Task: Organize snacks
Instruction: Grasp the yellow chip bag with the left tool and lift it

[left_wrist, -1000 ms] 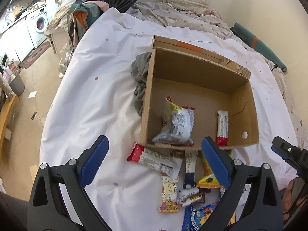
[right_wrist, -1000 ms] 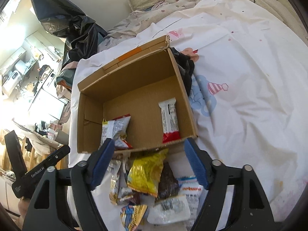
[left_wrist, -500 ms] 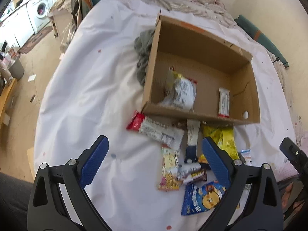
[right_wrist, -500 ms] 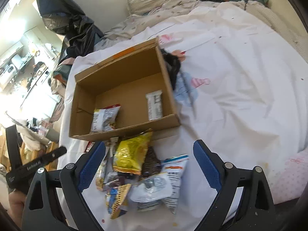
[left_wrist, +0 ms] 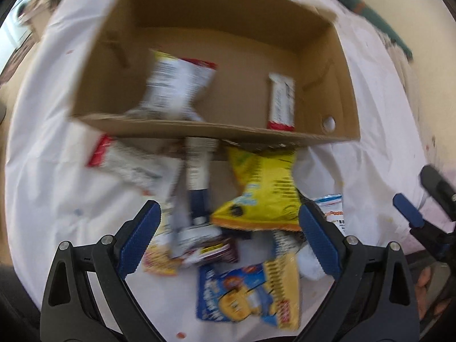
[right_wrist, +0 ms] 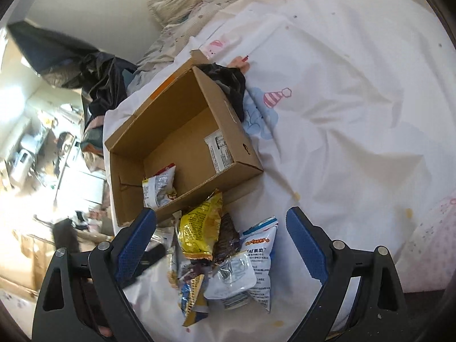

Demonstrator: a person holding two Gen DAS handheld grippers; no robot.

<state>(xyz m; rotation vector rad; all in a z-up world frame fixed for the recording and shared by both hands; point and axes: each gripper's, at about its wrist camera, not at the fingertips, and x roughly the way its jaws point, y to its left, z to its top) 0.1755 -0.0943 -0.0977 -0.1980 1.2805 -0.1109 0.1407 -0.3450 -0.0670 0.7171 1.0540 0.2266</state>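
White bedding (right_wrist: 342,114) with small cartoon prints covers the work surface, and rumpled blankets (right_wrist: 185,8) lie at its far end. An open cardboard box (left_wrist: 199,131) rests on the bedding. Inside it, a white-and-red chip bag (left_wrist: 176,85) lies near the front wall toward the left side, and a white bar with a red end (left_wrist: 280,102) lies toward the right side. A dark garment (right_wrist: 228,82) is bunched against the outside of one box wall.

Loose snacks lie in a pile on the bedding just in front of the box:
- yellow snack bag (left_wrist: 265,193), its top edge touching the box front;
- red-and-white packet (left_wrist: 125,162), to the left of the yellow bag;
- blue-and-white stick pack (left_wrist: 198,179), between those two;
- blue-and-yellow cartoon bag (left_wrist: 248,293), nearest the left camera;
- white-and-blue pouch (right_wrist: 259,256), on the right side of the pile.

The left gripper (left_wrist: 228,242) hovers above the pile with its blue-padded fingers (left_wrist: 139,239) spread wide and nothing between them. The right gripper (right_wrist: 222,245) is likewise spread wide above the pile, holding nothing. The left view is motion-blurred, so fine detail on the packets is unreadable.
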